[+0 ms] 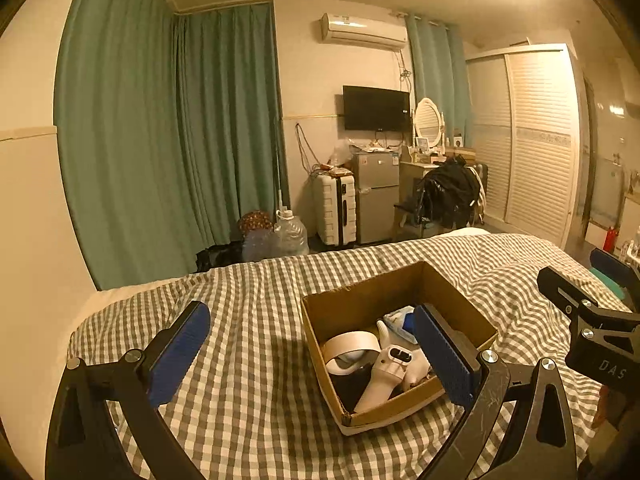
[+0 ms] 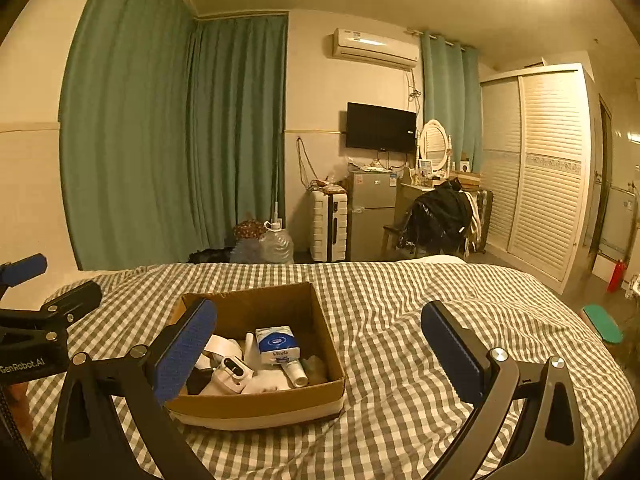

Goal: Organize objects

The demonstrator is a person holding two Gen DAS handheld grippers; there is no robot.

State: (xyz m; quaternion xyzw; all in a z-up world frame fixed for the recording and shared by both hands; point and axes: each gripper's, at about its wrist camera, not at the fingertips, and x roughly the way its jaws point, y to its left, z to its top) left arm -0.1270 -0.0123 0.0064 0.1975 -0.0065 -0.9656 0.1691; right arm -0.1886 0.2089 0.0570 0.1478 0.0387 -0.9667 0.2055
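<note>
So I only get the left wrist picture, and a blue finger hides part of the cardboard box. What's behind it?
Observer: A blue-and-white Vinda tissue pack lies in the cardboard box.
Operator: Anything next to it?
Observer: A small white tube lies just in front of the pack.
Operator: Is the other gripper holding something?
Observer: No, the right gripper is open and empty, above the checked bedcover, with the box at its left finger.
</note>
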